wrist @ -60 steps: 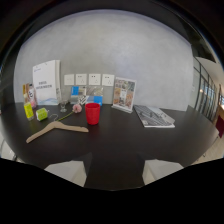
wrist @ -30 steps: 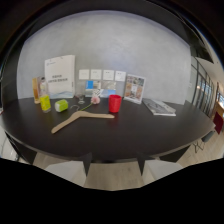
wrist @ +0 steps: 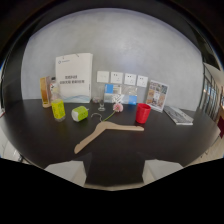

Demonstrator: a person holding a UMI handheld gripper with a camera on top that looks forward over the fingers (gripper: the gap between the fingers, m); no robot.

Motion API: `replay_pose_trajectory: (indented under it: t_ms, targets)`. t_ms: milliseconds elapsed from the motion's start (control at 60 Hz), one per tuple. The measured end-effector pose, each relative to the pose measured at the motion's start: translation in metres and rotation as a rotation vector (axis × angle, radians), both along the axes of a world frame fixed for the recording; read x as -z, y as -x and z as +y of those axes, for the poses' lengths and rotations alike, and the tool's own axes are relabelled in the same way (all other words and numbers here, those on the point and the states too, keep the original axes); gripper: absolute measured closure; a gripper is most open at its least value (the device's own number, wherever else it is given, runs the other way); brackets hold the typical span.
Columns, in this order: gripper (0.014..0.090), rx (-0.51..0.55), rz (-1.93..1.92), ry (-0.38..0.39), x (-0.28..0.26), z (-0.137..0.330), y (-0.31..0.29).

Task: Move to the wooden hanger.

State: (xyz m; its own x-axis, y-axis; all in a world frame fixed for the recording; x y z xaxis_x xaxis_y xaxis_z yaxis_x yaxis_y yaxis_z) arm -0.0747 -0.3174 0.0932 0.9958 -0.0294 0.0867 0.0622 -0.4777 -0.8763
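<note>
**Wooden hanger at frame centre on the dark tabletop**

A pale wooden clothes hanger (wrist: 105, 134) with a thin wire hook is seen lying flat on the dark tabletop (wrist: 165, 145), just below the centre of the frame. To its right, a red plastic cup (wrist: 142, 113) stands upright, near the hanger's right arm. Left of the hook, a small green-and-white box (wrist: 79, 113) and a yellow-green drinking glass (wrist: 58, 109) are placed. An amber bottle (wrist: 45, 92) and a white printed paper bag (wrist: 74, 78) are seen at the upper left. A framed picture card (wrist: 157, 95) stands at the right, with a flat magazine (wrist: 178, 115) beyond it. The tongs are lost in the black area at the bottom of the frame; whether they are apart or together cannot be told.
</note>
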Motion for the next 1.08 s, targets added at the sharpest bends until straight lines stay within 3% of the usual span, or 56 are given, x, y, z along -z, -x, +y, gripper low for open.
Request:
replay_pose_trajectory:
  t_ms: [283,483,1083]
  targets:
    - [0.0193,0.005,0.021,0.037,0.029,0.119,0.002]
    - [0.0196,0.002,0.034,0.081,0.053,0.171,-0.002]
    - [0.0191,-0.021,0.037,0.122,0.069,0.182,-0.005]
